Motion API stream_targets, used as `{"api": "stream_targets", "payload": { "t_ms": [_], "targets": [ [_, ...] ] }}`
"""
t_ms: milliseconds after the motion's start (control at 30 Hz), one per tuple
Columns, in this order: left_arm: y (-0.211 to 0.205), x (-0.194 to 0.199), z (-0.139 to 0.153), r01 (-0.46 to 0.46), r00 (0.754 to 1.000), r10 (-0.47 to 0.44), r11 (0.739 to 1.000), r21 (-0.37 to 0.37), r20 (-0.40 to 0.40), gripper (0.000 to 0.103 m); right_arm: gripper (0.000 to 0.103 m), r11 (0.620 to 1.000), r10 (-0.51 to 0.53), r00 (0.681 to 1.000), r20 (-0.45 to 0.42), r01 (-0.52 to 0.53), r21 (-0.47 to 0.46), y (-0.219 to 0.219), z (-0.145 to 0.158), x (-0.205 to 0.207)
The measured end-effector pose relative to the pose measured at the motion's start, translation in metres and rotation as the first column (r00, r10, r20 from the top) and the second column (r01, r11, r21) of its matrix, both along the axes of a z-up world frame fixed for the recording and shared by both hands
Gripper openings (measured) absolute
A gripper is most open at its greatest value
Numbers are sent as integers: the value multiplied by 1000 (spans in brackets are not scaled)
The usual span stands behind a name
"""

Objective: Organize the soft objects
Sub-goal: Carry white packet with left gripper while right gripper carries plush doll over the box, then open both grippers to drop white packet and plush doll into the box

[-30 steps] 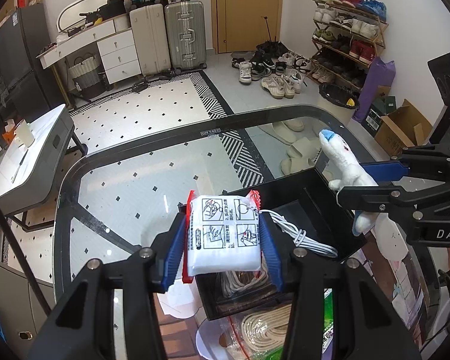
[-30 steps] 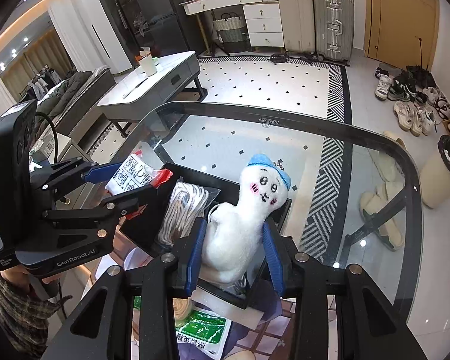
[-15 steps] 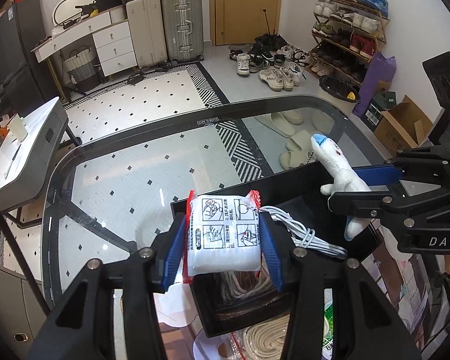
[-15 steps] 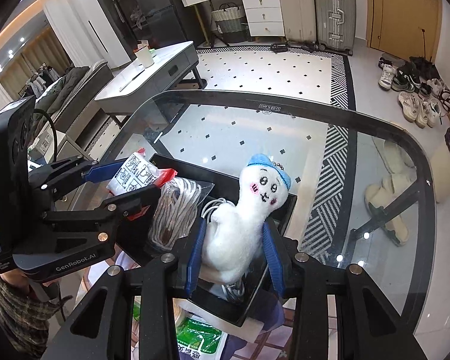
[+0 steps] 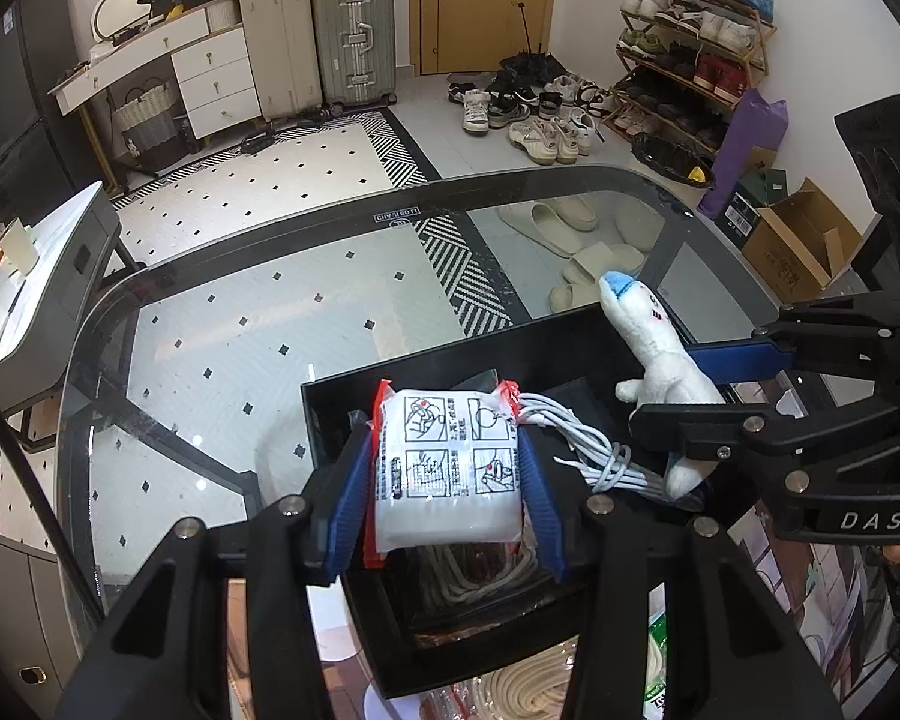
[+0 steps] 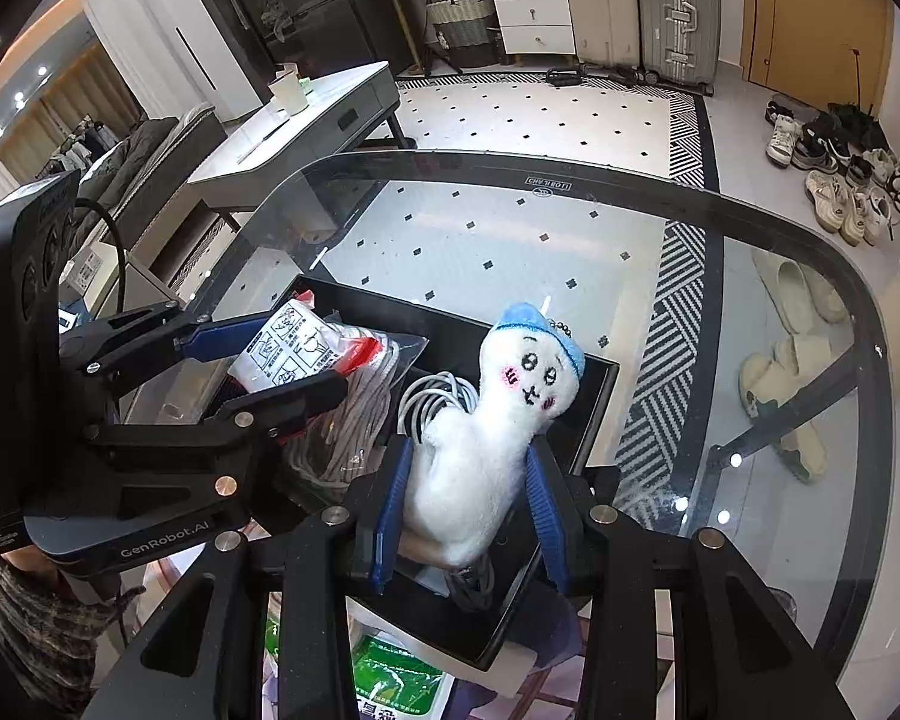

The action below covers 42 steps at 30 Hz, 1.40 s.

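Observation:
My left gripper [image 5: 447, 480] is shut on a white soft packet with red edges and printed pictures [image 5: 450, 474], held over the left part of a black box [image 5: 342, 414]; the packet also shows in the right wrist view [image 6: 288, 351]. My right gripper [image 6: 468, 498] is shut on a white plush toy with a blue cap [image 6: 492, 420], held over the box's right part [image 6: 594, 414]; the toy also shows in the left wrist view [image 5: 660, 360]. In the box lie a bagged rope coil [image 6: 354, 414] and a grey cable bundle [image 5: 594, 450].
The box stands on a glass table with a dark rim [image 5: 240, 276]. A green-printed bag [image 6: 396, 684] and a rope coil [image 5: 528, 696] lie near the table's near edge. Slippers [image 5: 576, 252] and shoes lie on the floor beyond.
Both grippers have come lower and closer over the black box, each still holding its object. The plush toy now hangs just above the cable bundle.

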<state>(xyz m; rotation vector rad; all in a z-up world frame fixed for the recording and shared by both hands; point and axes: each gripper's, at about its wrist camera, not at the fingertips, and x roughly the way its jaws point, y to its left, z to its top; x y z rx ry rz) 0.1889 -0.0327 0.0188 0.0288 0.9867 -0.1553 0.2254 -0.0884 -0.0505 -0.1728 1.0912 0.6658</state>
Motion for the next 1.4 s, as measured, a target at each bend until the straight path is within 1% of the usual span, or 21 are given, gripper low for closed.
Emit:
{"api": "stream_targets", "payload": {
  "t_ms": [333,833,1067,1267,1400],
  "targets": [
    [-9,-4,-13,17,999,-17,1000,-5,-33,47,38,999,34,999,-19,-35,-12,10,-12,-8],
    [-17,-18,-16,30,998,-29,999,14,-49,47,37,998,58,998,-22,-59,-24,6,-14,-24],
    [-16,-16,-15,35,998,-34,999,22,-56,47,38,998,57,998,-23,-57,-25,5,-15,-24],
    [-19,-12,-14,46,997,-44,999,30,-71,48,38,998,58,998,-30,-59,-27,0,-16,-24],
    [-19,-12,-13,45,996,-42,998,36,-73,51,38,998,59,998,-37,-60,-27,-2,-15,-24]
  ]
}}
